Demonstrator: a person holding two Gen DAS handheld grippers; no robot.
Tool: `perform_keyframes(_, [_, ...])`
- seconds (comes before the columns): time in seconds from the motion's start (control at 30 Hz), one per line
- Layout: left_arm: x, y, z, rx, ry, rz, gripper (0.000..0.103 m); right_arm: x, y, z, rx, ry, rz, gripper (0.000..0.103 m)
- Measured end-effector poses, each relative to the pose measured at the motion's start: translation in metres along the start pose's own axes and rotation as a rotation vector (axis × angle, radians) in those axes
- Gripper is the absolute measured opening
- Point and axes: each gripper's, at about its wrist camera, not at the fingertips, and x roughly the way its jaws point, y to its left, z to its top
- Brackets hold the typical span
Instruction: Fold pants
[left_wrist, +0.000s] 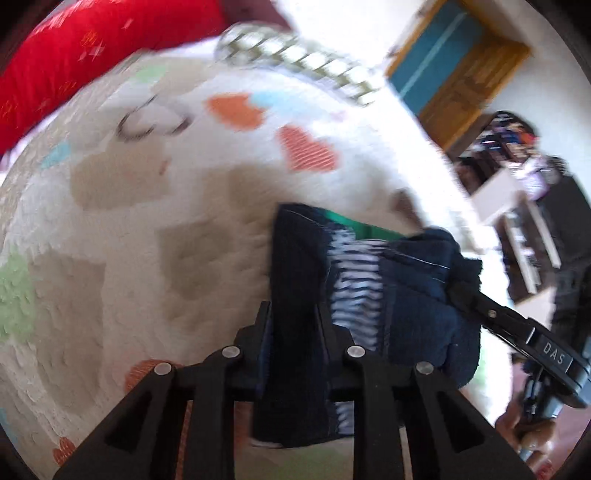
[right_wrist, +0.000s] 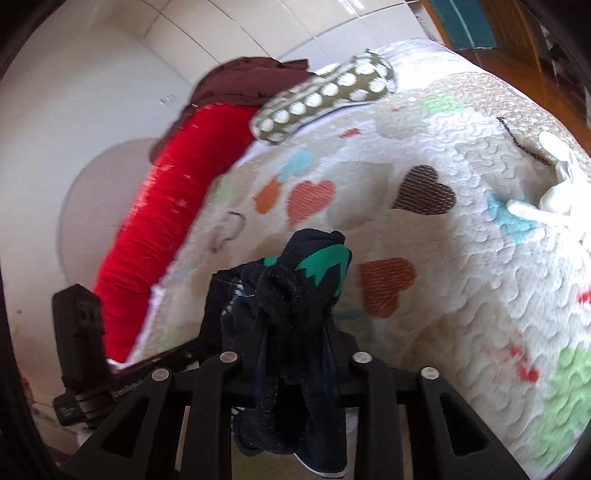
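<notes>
Above the heart-print quilt (left_wrist: 110, 229), left gripper (left_wrist: 293, 321) and right gripper (right_wrist: 291, 328) each clamp the navy pants (left_wrist: 406, 295).

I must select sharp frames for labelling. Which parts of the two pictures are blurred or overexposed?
Left wrist view: quilt and pants smeared by motion, wall at top blown out white. Right wrist view: sharper, red bolster slightly smeared, quilt stitching readable, fisheye bending at the edges.

Both wrist views close above quilt (left_wrist: 110, 229), angled down, sharing pants (right_wrist: 291, 295)
</notes>
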Motion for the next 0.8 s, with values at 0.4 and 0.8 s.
perform_keyframes(0.4, [-0.074,0.032,-0.048,-0.112,-0.149,0.03,0.033,-0.032,0.001,0.003,-0.022,-0.083,0.058,0.051])
perform_keyframes(0.8, [-0.14,0.028,-0.065,-0.158,-0.298,0.075,0.049,-0.016,-0.011,-0.032,-0.046,0.006,0.0,0.053])
